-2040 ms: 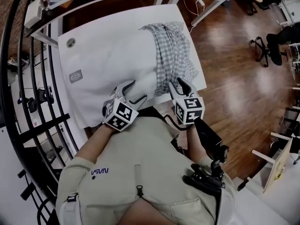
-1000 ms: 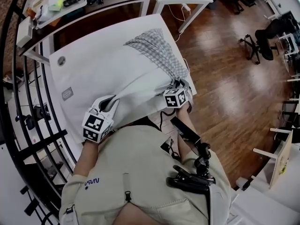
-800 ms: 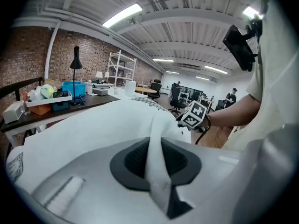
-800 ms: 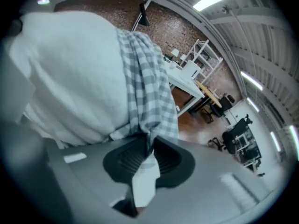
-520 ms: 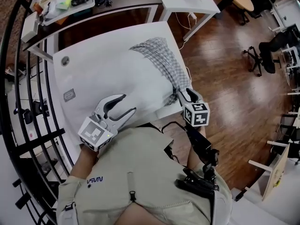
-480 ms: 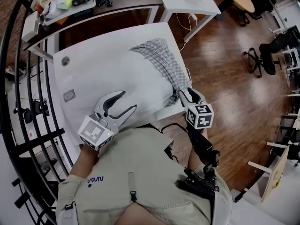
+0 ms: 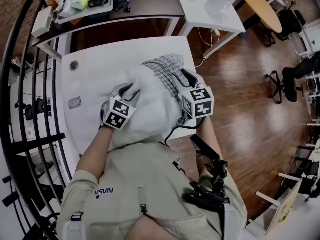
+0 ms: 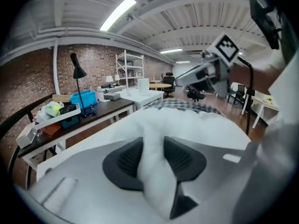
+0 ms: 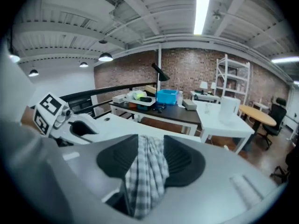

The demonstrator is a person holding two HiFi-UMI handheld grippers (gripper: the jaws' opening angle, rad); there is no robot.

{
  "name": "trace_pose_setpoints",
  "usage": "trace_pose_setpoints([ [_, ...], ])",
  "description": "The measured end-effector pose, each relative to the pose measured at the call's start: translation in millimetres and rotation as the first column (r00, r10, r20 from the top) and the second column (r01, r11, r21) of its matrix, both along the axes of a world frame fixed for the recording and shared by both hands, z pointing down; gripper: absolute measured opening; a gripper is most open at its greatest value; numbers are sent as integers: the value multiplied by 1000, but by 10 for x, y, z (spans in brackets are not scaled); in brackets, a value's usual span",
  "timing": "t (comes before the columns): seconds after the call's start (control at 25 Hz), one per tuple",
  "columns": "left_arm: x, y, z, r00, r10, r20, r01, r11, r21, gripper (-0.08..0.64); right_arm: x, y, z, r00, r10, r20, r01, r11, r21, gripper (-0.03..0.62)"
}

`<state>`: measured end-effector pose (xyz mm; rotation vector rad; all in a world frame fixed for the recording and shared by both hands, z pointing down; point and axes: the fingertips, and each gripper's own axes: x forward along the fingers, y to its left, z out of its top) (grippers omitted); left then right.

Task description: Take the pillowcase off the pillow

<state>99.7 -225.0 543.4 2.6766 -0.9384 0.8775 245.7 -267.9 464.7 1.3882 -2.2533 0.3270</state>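
Observation:
A white pillow (image 7: 150, 104) is bunched up and lifted off the white table (image 7: 87, 79), toward my chest. A grey checked pillowcase (image 7: 170, 69) covers its far end. My left gripper (image 7: 131, 90) is on the pillow's left side. Its jaws are closing, and in the left gripper view (image 8: 153, 160) the pads pinch a fold of the pillow's white fabric (image 8: 154, 171). My right gripper (image 7: 186, 79) is on the pillow's right side. In the right gripper view (image 9: 150, 160) it is shut on a hanging fold of checked pillowcase (image 9: 145, 178).
A dark desk (image 7: 135, 9) with a cluttered tray stands beyond the table, with a white table (image 7: 205, 9) beside it. A black railing (image 7: 30, 134) runs along the left. Wood floor (image 7: 250, 109) with office chairs lies to the right.
Both grippers, open at the table's near edge half a second ago, have moved forward and closed on fabric. The pillow, then flat on the table, is now bunched up and raised.

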Motion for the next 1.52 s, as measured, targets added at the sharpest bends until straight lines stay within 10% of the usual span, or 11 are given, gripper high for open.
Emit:
trace_pose_setpoints([
  [0.08, 46, 185, 22, 999, 37, 8, -37, 999, -1, 60, -150, -267, 108, 998, -47, -38, 46, 999, -15, 170],
  [0.28, 54, 576, -203, 996, 64, -66, -61, 997, 52, 32, -440, -588, 714, 945, -203, -255, 158, 970, -184, 207],
  [0.36, 7, 661, -361, 993, 53, -104, -46, 997, 67, 32, -447, -620, 825, 918, -229, -323, 166, 964, -210, 123],
  [0.6, -300, 842, -958, 969, -21, -246, 49, 993, 110, 31, 134, -950, 465, 940, 7, -340, -25, 998, -50, 31],
  [0.76, -520, 884, -1184, 938, -112, -328, 152, 983, 99, 31, 1112, -1092, 614, 892, 256, -371, -283, 959, -19, 22],
  [1.04, -761, 406, -619, 946, -180, -268, 202, 978, 56, 71, 1439, -810, 1392, 949, 220, -226, -265, 944, -195, 39],
  [1.2, -704, 326, -681, 962, -157, -223, 186, 976, 113, 201, 1274, -438, 1054, 961, 249, -123, -262, 960, -103, 120],
  [1.32, -510, 693, -810, 981, -60, -183, 88, 985, 152, 252, 987, 197, 781, 981, 194, -23, -195, 979, -64, 159],
  [1.52, -146, 1351, -154, 989, 132, -58, -133, 991, -12, 318, 425, 1278, 1003, 998, 61, 34, -51, 970, -238, 242],
])
